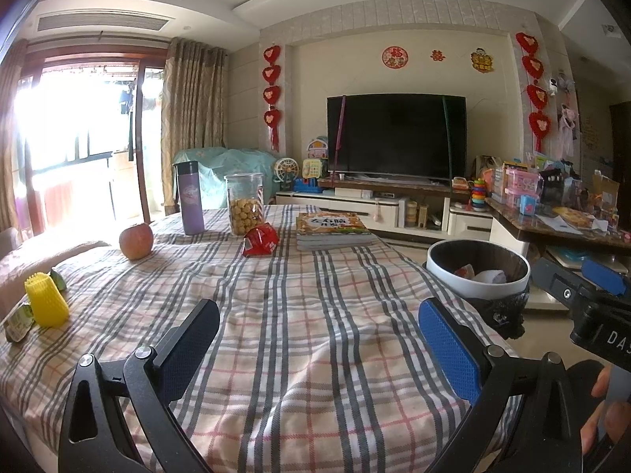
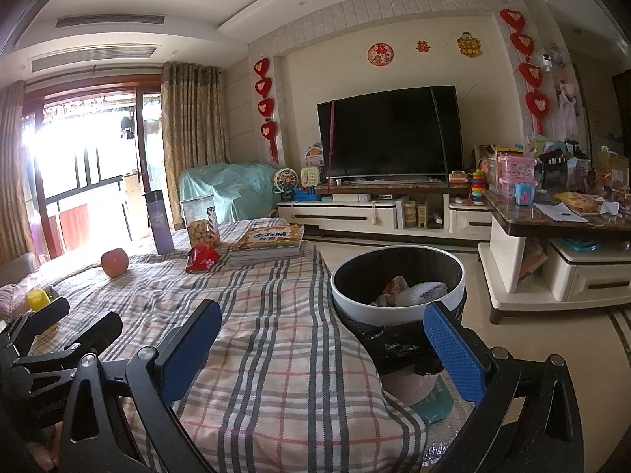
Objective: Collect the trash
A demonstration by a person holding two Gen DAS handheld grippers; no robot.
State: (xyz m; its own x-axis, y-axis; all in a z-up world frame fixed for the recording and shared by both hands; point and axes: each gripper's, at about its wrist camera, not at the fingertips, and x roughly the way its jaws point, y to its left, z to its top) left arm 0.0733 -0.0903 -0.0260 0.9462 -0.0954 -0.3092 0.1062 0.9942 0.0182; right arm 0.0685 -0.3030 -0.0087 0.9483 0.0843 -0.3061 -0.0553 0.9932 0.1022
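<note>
A round white-rimmed trash bin [image 1: 478,272] [image 2: 396,276] with a black liner stands at the table's right edge and holds crumpled wrappers and white foam netting [image 2: 422,291]. On the plaid tablecloth lie a red snack wrapper [image 1: 260,241] [image 2: 202,259], a yellow foam fruit net [image 1: 45,301] [image 2: 36,298] and green wrappers [image 1: 17,321] at the left. My left gripper [image 1: 319,349] is open and empty over the cloth. My right gripper [image 2: 323,349] is open and empty, straddling the table edge next to the bin; it also shows in the left wrist view [image 1: 583,287].
An apple [image 1: 136,241], a purple bottle [image 1: 190,198], a cookie jar [image 1: 244,204] and stacked books [image 1: 333,231] stand at the table's far side. A TV cabinet [image 2: 355,213] and a cluttered side table [image 2: 560,216] lie beyond. A box [image 2: 432,398] lies on the floor under the bin.
</note>
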